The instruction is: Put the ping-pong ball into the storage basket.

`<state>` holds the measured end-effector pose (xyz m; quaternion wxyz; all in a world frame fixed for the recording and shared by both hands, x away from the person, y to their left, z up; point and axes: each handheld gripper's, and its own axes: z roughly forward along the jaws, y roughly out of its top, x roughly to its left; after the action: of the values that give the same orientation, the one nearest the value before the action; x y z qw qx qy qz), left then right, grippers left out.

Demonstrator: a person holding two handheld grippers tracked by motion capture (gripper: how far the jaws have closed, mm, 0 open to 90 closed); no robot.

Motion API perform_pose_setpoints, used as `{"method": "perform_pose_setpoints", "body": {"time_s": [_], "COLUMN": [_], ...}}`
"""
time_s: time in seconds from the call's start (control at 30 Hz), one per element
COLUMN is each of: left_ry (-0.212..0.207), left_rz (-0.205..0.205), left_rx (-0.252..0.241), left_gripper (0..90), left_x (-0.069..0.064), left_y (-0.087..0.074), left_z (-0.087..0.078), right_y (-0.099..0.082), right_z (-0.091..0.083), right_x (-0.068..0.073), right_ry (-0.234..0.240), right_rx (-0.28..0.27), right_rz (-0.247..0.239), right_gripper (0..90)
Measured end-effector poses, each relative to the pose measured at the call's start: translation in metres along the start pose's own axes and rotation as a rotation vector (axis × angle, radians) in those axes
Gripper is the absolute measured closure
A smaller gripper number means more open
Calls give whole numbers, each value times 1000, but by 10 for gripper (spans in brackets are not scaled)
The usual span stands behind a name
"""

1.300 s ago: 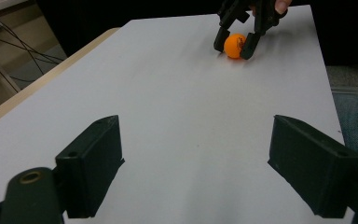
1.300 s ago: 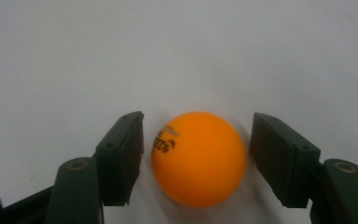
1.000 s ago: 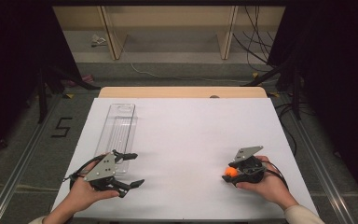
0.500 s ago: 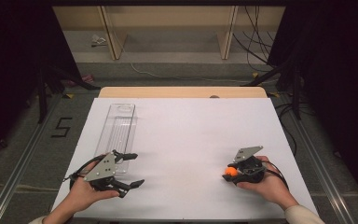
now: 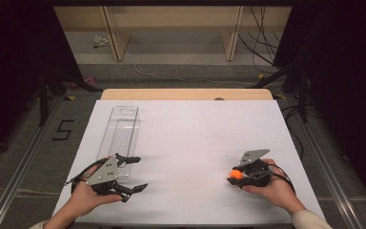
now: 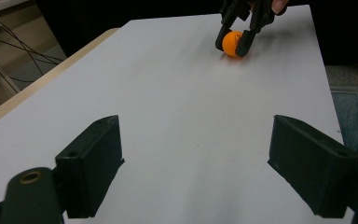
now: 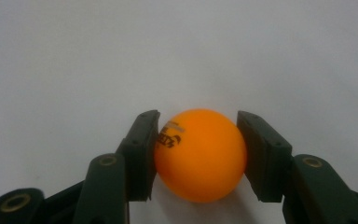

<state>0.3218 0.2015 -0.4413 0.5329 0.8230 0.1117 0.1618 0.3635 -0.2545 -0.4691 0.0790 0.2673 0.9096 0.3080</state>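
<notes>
1. Right gripper view: orange ball (image 7: 199, 156) seated between the two black jaws of the right gripper (image 7: 198, 156), one pad pressed on each flank; jaws have just been closing and now clamp on the ball, printed mark turned toward the left-hand pad
2. Ball low between the jaw tips, its underside at or just above the white table (image 7: 177, 51); contact with the surface hard to tell, faint shadow beneath
3. High view: right gripper (image 5: 237, 175) held in the right hand (image 5: 271, 188), ball (image 5: 237, 174) at the tips, near the front edge of the table (image 5: 195, 138)
4. Left gripper view: left gripper (image 6: 196, 177) with jaws wide apart, nothing between them but bare table; ball (image 6: 233, 43) and right gripper (image 6: 235, 42) far ahead of the open jaws, well apart from them
5. High view: left gripper (image 5: 126, 174) in the left hand (image 5: 83, 200), one jaw tip just beside the near end of a clear plastic tray (image 5: 120, 131); tray stretches away beyond the jaws, looks empty
6. Judged progress: grasp done, ball secured; lift not yet begun
7. Judged remainder: raise the ball, carry it across, likely to the tray ahead of the left jaws, then release; destination a guess from layout alone
8. Left gripper idle so far, possibly posted to steady the tray
</notes>
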Motion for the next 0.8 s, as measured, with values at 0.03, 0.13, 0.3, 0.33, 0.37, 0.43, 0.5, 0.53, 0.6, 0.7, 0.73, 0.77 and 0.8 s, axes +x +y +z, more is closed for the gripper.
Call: {"method": "perform_pose_setpoints", "body": {"time_s": [0.03,0.13,0.3,0.33,0.37,0.43,0.5,0.53,0.6,0.7,0.73,0.77,0.8], "left_ry": [0,0,0,0,0,0,-1,-1,-2,-1,-1,-1,-3], "left_rz": [0,-1,0,0,0,0,-1,0,2,1,0,0,1], "left_rx": [0,0,0,0,0,0,0,0,1,1,0,0,2], "left_gripper": [169,169,169,169,169,169,169,169,169,169,169,169,169], "left_x": [0,0,0,0,0,0,0,0,0,0,0,0,0], "left_y": [0,0,0,0,0,0,0,0,0,0,0,0,0], "left_z": [0,0,0,0,0,0,0,0,0,0,0,0,0], "right_y": [0,1,2,3,3,3,4,4,4,5,5,6,6], "right_z": [0,-2,-4,-4,-4,-5,-6,-6,-7,-8,-9,-9,-10], "right_x": [0,0,0,0,0,0,0,0,-1,-1,-1,-1,-1], "right_ry": [-2,-6,-9,-10,-12,-17,-18,-21,-23,-27,-29,-31,-33], "right_rx": [-5,-16,-32,-35,-38,-44,-53,-57,-64,-75,-80,-84,-90], "right_rz": [-4,-5,-5,-6,-4,-2,-3,-3,-2,1,2,3,4], "right_gripper": [512,512,512,512,513,513,513,513,513,513,513,513,513]}}
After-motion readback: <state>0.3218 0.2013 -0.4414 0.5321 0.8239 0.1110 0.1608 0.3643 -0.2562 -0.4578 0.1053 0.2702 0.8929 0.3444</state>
